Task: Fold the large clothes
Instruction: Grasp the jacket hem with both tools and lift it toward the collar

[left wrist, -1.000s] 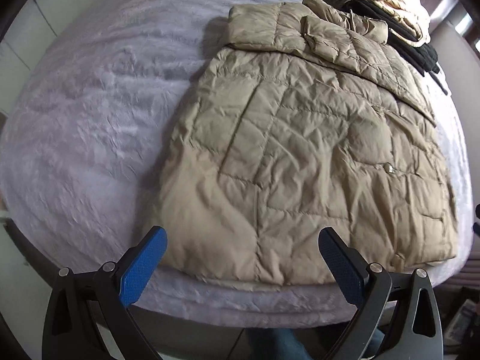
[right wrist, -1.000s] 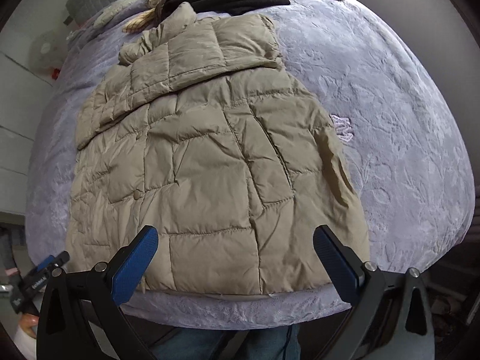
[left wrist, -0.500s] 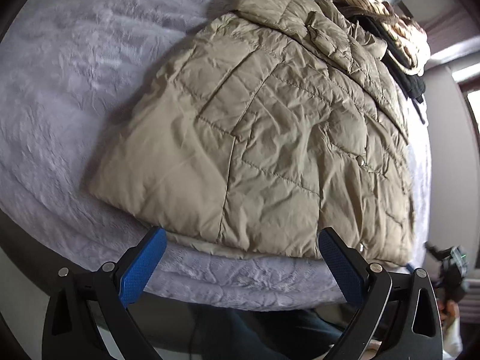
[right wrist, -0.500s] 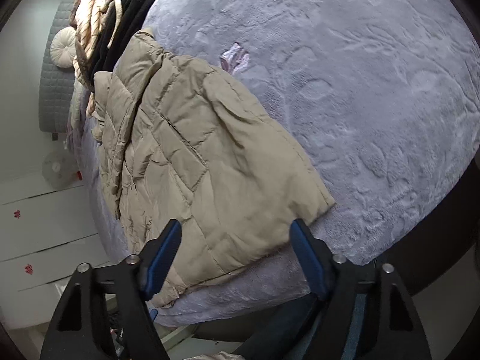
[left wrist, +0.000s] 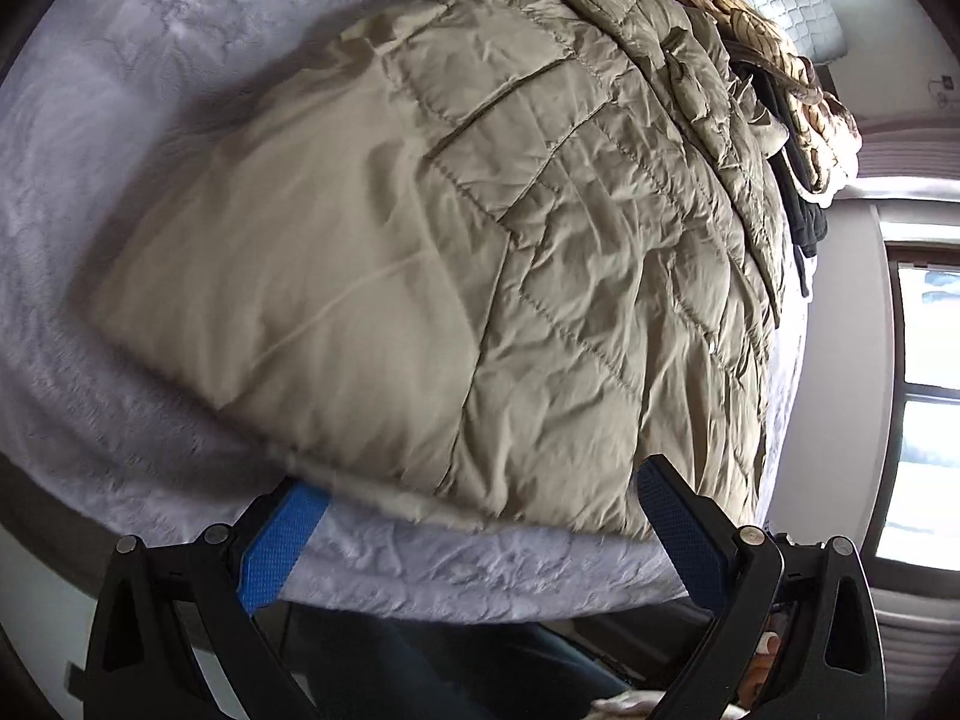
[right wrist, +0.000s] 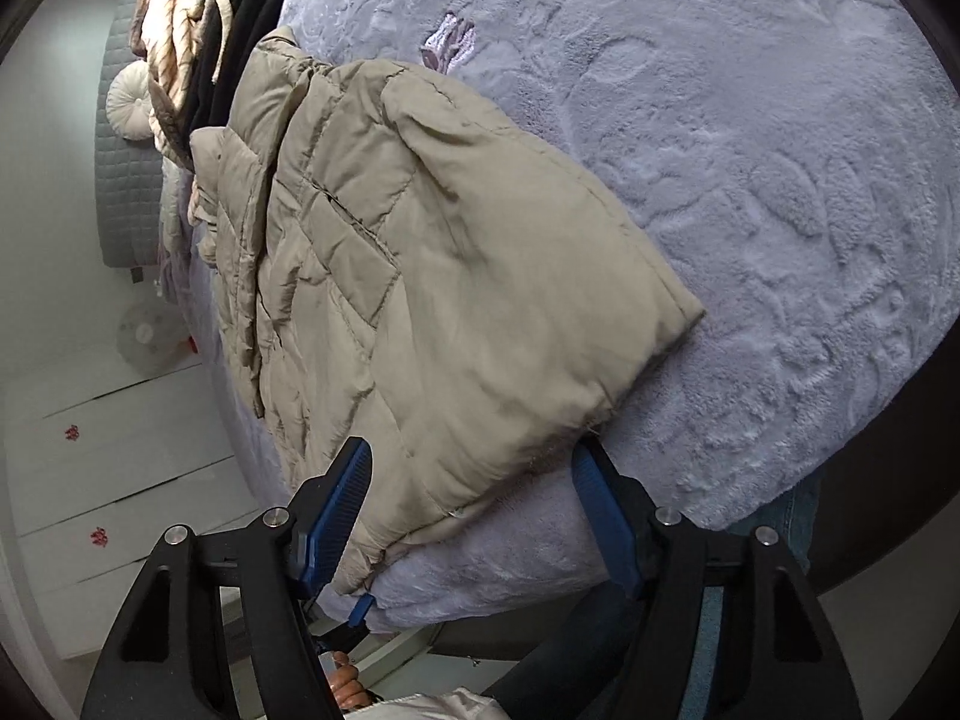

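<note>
Both grippers have closed in on the beige jacket [left wrist: 456,252] lying on the bed [left wrist: 120,120]; left gripper [left wrist: 480,531] and right gripper [right wrist: 474,516] gape around its hem, gripping nothing. Only the right view shows its 3 o'clock corner [right wrist: 684,312].

Left wrist view: camera sits low at the near edge of the bed [left wrist: 150,120], close in, facing forward along its fingers [left wrist: 282,540] across the beige quilted jacket [left wrist: 480,270] toward the clothes pile [left wrist: 798,120] at the far end. A window [left wrist: 924,420] is at the right of the frame.

Right wrist view: also low and close at the bed [right wrist: 750,180] edge, horizon rolled, facing over the jacket's [right wrist: 450,276] opposite hem corner. White cabinets [right wrist: 90,450] on left.

Shared: jacket, bed cover, clothes pile [right wrist: 210,30]. The left gripper [right wrist: 360,606] tip shows in the right view.
</note>
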Available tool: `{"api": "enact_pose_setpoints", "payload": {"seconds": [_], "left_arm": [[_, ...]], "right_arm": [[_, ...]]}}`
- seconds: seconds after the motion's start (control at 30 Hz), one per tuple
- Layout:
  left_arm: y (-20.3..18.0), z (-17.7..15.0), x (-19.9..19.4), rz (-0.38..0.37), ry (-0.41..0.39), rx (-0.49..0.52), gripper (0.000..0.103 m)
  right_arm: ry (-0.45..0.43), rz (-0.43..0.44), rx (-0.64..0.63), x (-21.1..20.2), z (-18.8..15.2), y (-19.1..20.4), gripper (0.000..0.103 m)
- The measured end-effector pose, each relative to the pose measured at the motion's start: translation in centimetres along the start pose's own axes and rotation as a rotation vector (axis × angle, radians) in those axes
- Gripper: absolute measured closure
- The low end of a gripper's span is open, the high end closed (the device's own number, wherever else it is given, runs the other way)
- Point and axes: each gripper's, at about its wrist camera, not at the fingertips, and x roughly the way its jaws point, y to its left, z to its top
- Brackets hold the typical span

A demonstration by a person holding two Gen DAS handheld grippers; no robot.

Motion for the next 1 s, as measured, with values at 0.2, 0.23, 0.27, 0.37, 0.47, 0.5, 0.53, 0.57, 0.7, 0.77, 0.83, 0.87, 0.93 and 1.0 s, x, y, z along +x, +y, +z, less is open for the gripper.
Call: {"api": "enact_pose_setpoints", "payload": {"seconds": [0.2, 0.23, 0.27, 0.37, 0.47, 0.5, 0.53, 0.57, 0.7, 0.77, 0.83, 0.87, 0.93, 1.0], "left_arm": [[-1.5, 2.1, 1.1, -0.014, -0.003, 0.030, 0.001], [-1.8, 2.3, 1.3, -0.008, -0.003, 0.039, 0.001], [-1.9, 2.4, 1.4, -0.003, -0.004, 0.045, 0.006], [-2.2, 2.9, 1.5, 0.027, 0.013, 0.087, 0.064], [-1.9, 3.5, 0.7, 0.011, 0.005, 0.105, 0.089], [-2.0, 3.7, 0.0, 0.003, -0.009, 0.106, 0.089], [-2.1, 3.8, -0.7, -0.008, -0.025, 0.111, 0.089], [-2.5, 4.0, -1.4, -0.022, -0.042, 0.117, 0.089], [-5.1, 5.5, -4.2, -0.062, -0.118, 0.154, 0.089], [-6.9, 6.7, -5.5, -0.068, -0.167, 0.165, 0.089], [-8.8, 8.0, -6.7, -0.085, -0.217, 0.169, 0.089], [-10.0, 8.9, -7.3, -0.092, -0.246, 0.172, 0.089], [-12.1, 10.5, -8.1, -0.091, -0.295, 0.186, 0.089], [-14.6, 12.6, -8.9, -0.083, -0.356, 0.195, 0.089]], "right_arm": [[-0.022, 0.034, 0.062, 2.5, 0.6, 0.4, 0.030], [-0.030, 0.042, 0.075, 2.8, 0.5, 0.4, 0.030], [-0.038, 0.046, 0.087, 2.9, 0.5, 0.5, 0.030], [-0.072, 0.055, 0.124, 2.6, 0.2, 0.6, 0.059], [-0.089, 0.055, 0.125, 2.0, 0.0, 0.8, 0.089], [-0.091, 0.058, 0.112, 1.7, 0.0, 1.2, 0.091], [-0.094, 0.060, 0.086, 1.4, 0.0, 2.0, 0.092], [-0.091, 0.063, 0.058, 1.0, 0.2, 2.8, 0.092], [-0.079, 0.097, -0.062, -0.1, 1.8, 6.9, 0.092], [-0.072, 0.112, -0.117, -0.6, 3.3, 9.3, 0.092], [-0.069, 0.121, -0.162, -0.9, 4.8, 11.6, 0.092], [-0.069, 0.129, -0.186, -1.0, 5.7, 13.0, 0.092], [-0.063, 0.155, -0.242, -1.3, 7.9, 16.1, 0.092], [-0.053, 0.167, -0.302, -1.2, 9.7, 19.0, 0.092]]}}
